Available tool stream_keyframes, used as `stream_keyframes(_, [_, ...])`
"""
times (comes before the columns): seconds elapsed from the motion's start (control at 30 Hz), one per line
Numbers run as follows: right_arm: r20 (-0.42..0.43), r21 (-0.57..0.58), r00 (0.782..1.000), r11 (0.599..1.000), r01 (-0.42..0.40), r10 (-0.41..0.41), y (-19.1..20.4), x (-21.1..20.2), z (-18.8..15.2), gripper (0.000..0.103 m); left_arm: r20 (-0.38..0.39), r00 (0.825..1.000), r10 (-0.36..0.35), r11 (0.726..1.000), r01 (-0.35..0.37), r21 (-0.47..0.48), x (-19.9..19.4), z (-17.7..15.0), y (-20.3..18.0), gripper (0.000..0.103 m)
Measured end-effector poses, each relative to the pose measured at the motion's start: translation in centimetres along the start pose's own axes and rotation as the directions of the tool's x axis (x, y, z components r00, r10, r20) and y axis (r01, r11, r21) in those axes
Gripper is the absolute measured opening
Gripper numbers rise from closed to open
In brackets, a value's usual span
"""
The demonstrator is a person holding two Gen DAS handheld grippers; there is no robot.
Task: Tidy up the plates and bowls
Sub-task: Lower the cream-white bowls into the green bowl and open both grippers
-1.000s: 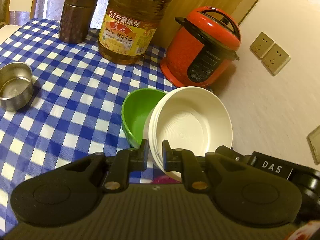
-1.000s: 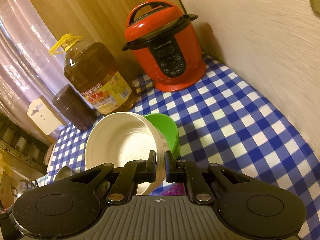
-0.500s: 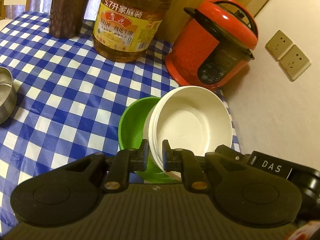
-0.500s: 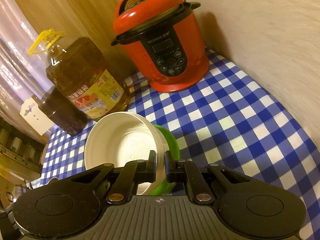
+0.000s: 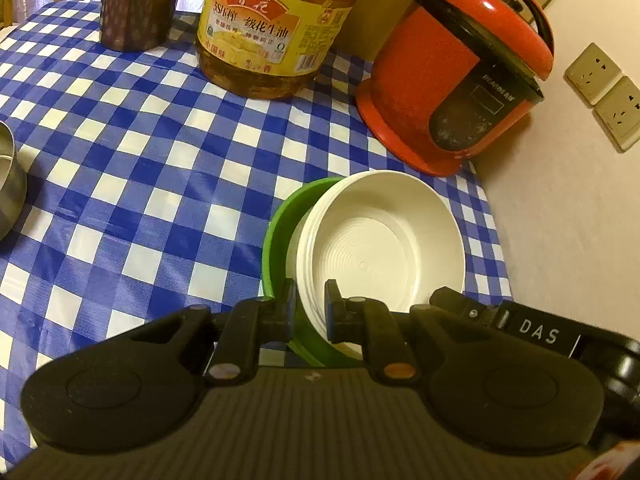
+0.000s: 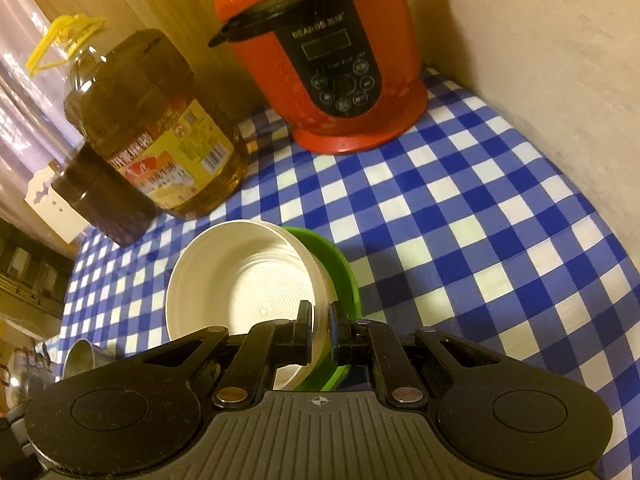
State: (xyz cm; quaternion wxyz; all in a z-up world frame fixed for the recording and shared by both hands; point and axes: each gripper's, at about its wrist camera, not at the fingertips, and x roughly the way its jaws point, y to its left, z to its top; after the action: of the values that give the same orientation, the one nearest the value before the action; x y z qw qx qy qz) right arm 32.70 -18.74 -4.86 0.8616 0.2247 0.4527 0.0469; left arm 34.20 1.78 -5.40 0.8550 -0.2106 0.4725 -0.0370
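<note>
A stack of white ribbed bowls (image 5: 380, 248) (image 6: 248, 280) sits nested in a green bowl (image 5: 276, 240) (image 6: 340, 272) over the blue checked tablecloth (image 5: 160, 184) (image 6: 480, 220). My left gripper (image 5: 310, 304) is shut on the stack's near left rim. On the opposite rim, my right gripper (image 6: 320, 320) is shut as well. Its black body labelled DAS (image 5: 536, 332) shows at the right of the left wrist view. Whether the green bowl's underside touches the cloth is hidden.
A red electric cooker (image 5: 460, 80) (image 6: 332, 60) stands in the far corner by a wall with sockets (image 5: 604, 92). Beside it are a big oil bottle (image 5: 268, 28) (image 6: 160, 140) and a brown canister (image 5: 136, 4) (image 6: 100, 200). A steel cup (image 5: 8, 184) (image 6: 84, 360) stands left.
Both grippers have carried the bowl stack forward and lower, towards the cooker and the oil bottle, which now look larger. The steel cup has slid almost out of the left wrist view.
</note>
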Motion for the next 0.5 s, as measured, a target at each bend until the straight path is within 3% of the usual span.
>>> stream_keyframes(0.5, [-0.045,-0.011,0.999,1.0,0.02,-0.02,-0.06,0.88,0.19,0.009,-0.035,0.998,0.043,0.999,-0.041,0.036,0.66,0.62,-0.83,0.013])
